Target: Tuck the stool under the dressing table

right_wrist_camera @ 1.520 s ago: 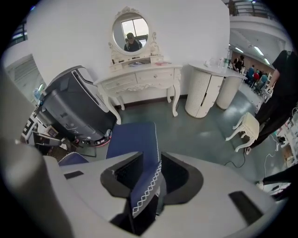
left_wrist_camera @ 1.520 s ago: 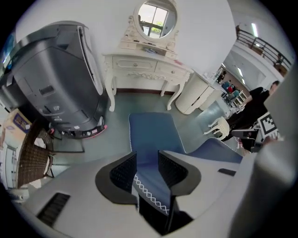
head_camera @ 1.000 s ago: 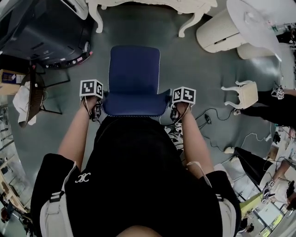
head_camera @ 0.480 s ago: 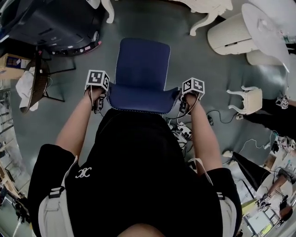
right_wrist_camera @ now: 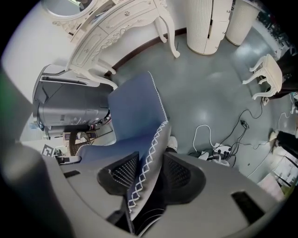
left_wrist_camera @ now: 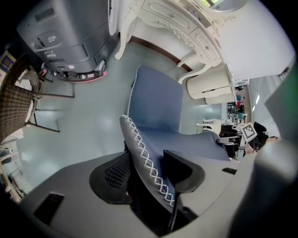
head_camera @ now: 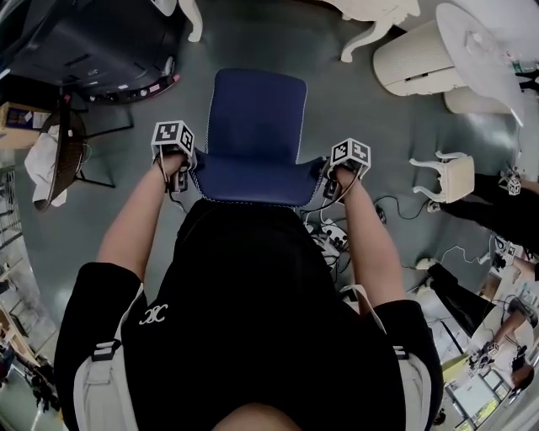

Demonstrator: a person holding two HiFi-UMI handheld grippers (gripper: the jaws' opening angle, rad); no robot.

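Observation:
The blue stool [head_camera: 253, 126] with white stitched edges stands on the grey floor, its far end toward the white dressing table [head_camera: 370, 21]. My left gripper [head_camera: 178, 178] straddles the near left corner of the seat. In the left gripper view the stitched edge [left_wrist_camera: 144, 153] runs between the pads, and whether they press on it is unclear. My right gripper [head_camera: 330, 189] straddles the near right corner. Its jaws have just been opening, and the stitched edge [right_wrist_camera: 149, 162] lies between them with a dark gap beside one pad [right_wrist_camera: 181, 174].
A dark grey machine [head_camera: 93, 42] stands at the back left, with a wicker chair [head_camera: 63, 160] beside it. A cream ribbed cabinet [head_camera: 421, 55] and a small white stool [head_camera: 446, 172] are on the right. Cables [head_camera: 333, 240] lie on the floor near my right side.
Both grippers have sunk a little at the stool's near corners and rolled slightly. The stool now sits a bit nearer the dressing table's legs in the head view.

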